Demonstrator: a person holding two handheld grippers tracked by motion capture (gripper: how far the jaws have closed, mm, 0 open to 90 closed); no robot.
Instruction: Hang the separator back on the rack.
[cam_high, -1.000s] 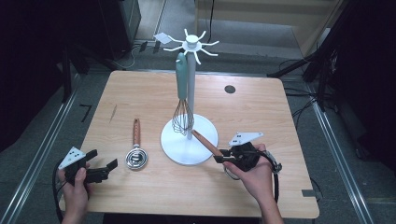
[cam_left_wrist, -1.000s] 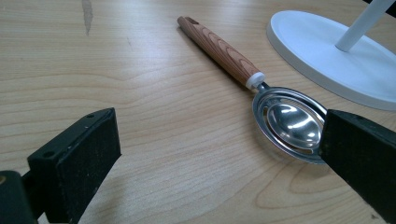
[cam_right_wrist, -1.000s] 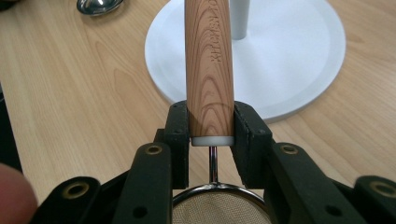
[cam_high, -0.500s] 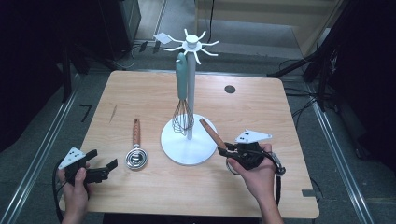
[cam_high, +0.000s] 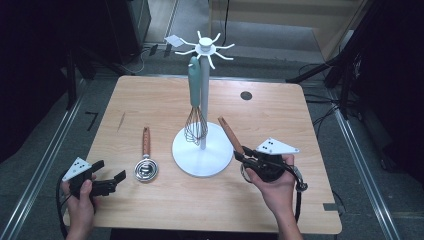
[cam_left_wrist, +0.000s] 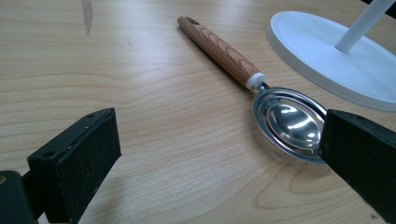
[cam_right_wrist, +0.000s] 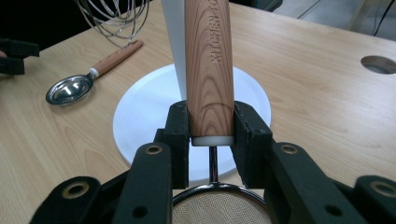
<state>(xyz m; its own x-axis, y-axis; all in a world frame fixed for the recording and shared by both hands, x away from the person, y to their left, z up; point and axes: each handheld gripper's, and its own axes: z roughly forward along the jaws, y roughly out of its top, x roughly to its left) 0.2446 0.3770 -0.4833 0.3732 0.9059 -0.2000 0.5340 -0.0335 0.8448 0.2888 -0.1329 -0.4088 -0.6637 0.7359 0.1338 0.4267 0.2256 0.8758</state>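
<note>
My right gripper (cam_high: 241, 156) is shut on the wooden handle (cam_right_wrist: 208, 65) of a small mesh strainer, just above its white collar. The handle (cam_high: 229, 134) slants up and away over the edge of the white stand's base (cam_high: 190, 162); the mesh bowl (cam_right_wrist: 219, 207) sits under the jaws. A whisk (cam_high: 195, 120) with a teal handle hangs from the stand. A metal scoop (cam_high: 145, 167) with a wooden handle lies left of the base. My left gripper (cam_high: 111, 176) rests open near the front left edge, and the scoop's bowl (cam_left_wrist: 289, 121) lies just ahead of its right jaw.
The stand's pole (cam_high: 204, 95) carries white hook arms at the top. A round hole (cam_high: 246, 95) is cut in the table's far right. Bare wood stretches along the front edge between the two hands (cam_high: 200, 205).
The right gripper has lifted and tipped the strainer, so its handle end has risen and swung farther from the person. The left gripper has stayed still.
</note>
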